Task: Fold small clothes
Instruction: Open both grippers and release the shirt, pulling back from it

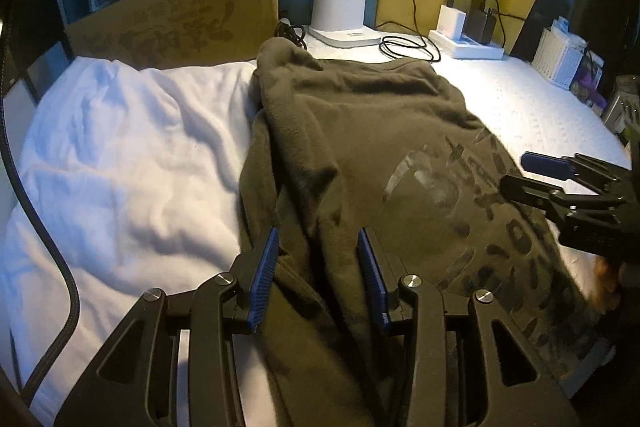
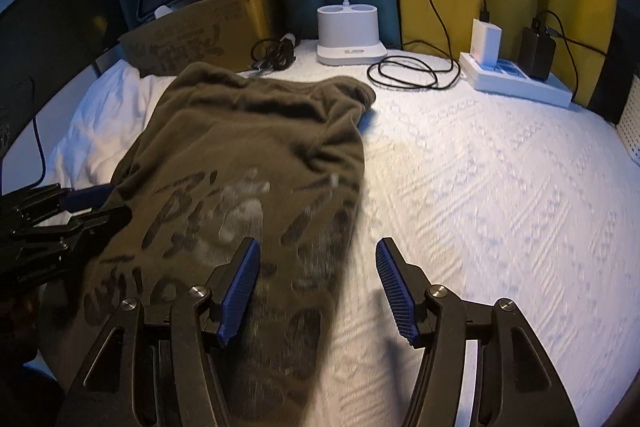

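The olive-brown shirt point(image 1: 360, 155) lies print side up on the white quilted bed cover point(image 2: 500, 195), its long side running away from both cameras toward the far edge, where a bunched sleeve or collar end rests near a coil of black cable point(image 2: 404, 73). Its left side overlaps a rumpled white cloth point(image 1: 120, 155); its right edge lies straight along bare cover.

The step in hand looks like the start of a fold: the garment is spread but still wrinkled, with a thick ridge of fabric running down its left part, and no fold is clearly made yet. The next move probably calls for each gripper to pinch a near corner or side edge, then carry it across the print so the 2 sides meet evenly.

The left gripper point(image 1: 318, 279) sits low over the near left part of the shirt, its 2 fingers moderately spread with the fabric ridge rising between them; the blue pads point(image 1: 264, 279) do not appear to press it. The right gripper point(image 2: 316, 291) is spread wider and straddles the shirt's right edge, 1 finger over the print, the other over bare cover, holding nothing

Beyond stand a white lamp base point(image 2: 348, 31), a power strip point(image 2: 520, 83) and a cardboard box point(image 1: 180, 23)
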Tool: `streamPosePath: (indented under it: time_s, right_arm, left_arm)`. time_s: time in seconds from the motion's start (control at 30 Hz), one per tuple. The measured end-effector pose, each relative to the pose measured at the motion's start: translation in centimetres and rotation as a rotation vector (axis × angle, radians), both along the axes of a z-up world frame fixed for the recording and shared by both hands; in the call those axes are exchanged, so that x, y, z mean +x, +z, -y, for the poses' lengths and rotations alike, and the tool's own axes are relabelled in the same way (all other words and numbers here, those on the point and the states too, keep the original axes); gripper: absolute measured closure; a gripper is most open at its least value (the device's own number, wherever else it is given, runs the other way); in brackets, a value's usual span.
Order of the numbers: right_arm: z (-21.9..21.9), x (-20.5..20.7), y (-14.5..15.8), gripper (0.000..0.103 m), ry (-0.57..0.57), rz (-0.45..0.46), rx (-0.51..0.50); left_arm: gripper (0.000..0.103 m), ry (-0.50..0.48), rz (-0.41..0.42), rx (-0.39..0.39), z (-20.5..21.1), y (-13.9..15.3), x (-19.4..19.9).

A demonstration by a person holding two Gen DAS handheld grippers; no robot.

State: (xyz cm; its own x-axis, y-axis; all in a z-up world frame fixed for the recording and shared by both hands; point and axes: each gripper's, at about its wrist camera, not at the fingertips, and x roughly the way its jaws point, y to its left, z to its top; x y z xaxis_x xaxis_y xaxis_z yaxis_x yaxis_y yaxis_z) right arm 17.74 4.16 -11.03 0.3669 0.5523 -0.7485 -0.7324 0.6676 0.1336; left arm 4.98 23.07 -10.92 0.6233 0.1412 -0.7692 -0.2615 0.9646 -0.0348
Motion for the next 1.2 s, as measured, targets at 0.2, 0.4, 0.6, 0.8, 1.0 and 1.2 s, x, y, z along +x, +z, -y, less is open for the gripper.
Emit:
streamPosePath:
  time_s: [0.2,0.4,0.6,0.8,1.0,1.2]
  right_arm:
    - [1.6,-0.5,-0.5,0.037,-0.026,-0.005,-0.01]
    - [3.4,-1.3,-0.3,0.037,-0.04,-0.004,-0.001]
    - [4.3,-3.0,0.5,0.037,-0.02,0.007,0.02]
    - [4.8,-5.1,0.4,0.037,0.017,0.012,0.015]
    - [5.9,-5.6,-1.0,0.037,0.012,-0.005,-0.008]
    - [7.9,-5.5,-1.1,0.037,-0.015,0.003,-0.006]
  left_arm:
    - [0.062,0.028,0.003,0.069,0.5,-0.1,-0.9]
    - [0.062,0.047,0.043,-0.008,0.5,1.3,-2.5]
    - [0.062,-0.004,0.078,-0.029,2.9,2.4,-4.0]
    - [0.061,-0.008,0.025,-0.036,4.5,0.8,-4.4]
    - [0.052,0.035,-0.013,-0.02,4.4,-0.4,-4.9]
    - [0.052,0.037,0.014,-0.034,5.3,0.9,-5.1]
